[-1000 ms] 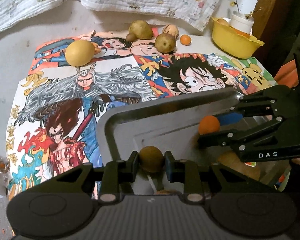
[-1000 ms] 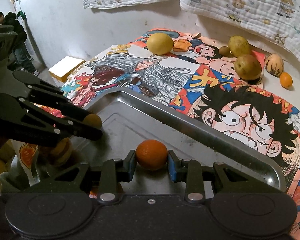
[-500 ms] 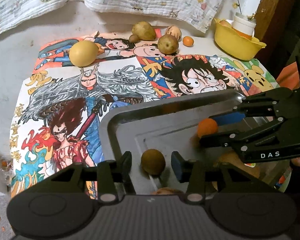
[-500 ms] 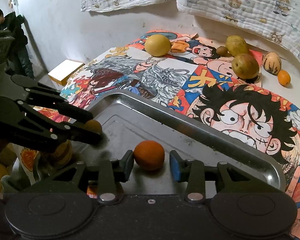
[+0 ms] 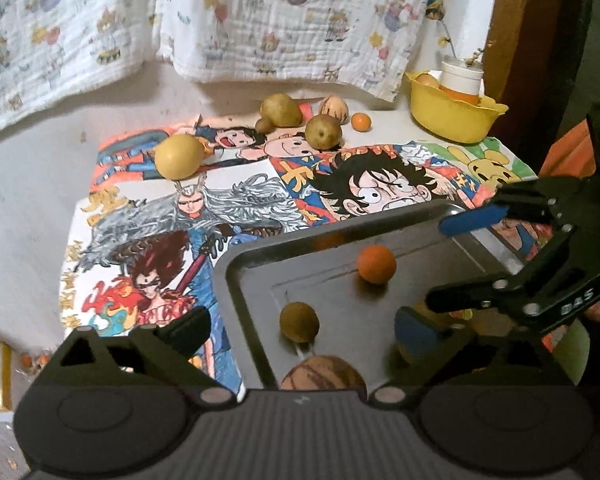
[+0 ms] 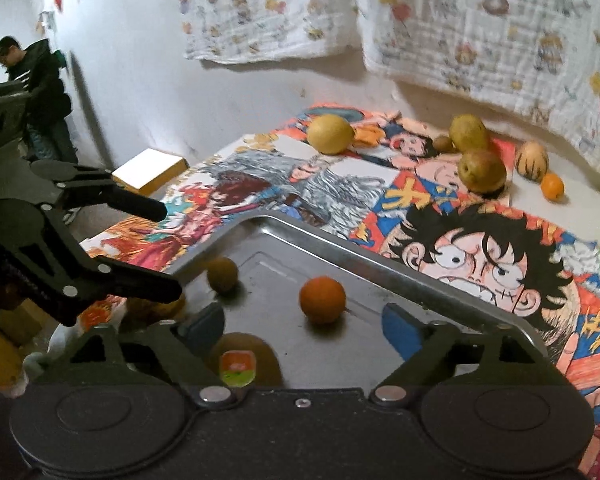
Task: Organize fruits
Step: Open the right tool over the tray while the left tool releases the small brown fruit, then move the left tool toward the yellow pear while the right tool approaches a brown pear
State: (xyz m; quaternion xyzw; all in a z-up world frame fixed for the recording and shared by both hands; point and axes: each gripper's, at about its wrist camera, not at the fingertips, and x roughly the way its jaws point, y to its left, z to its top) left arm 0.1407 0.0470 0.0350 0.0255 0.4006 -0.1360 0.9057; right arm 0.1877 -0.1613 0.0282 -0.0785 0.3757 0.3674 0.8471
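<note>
Cartoon cloth [image 5: 260, 200] covered the table, my steel tray [image 5: 440, 216] on it. My left gripper [image 5: 300, 332] and right gripper [image 6: 302, 320] were opening, gripping nothing; kiwi [image 5: 299, 321] and orange [image 6: 322, 294] lay loose in the tray.

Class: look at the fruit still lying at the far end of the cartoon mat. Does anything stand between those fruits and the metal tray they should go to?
Nothing visible does. Between the big yellow fruit, the pears and the tray lies only bare mat. The tray holds a small orange and a kiwi, with free floor left.
</note>
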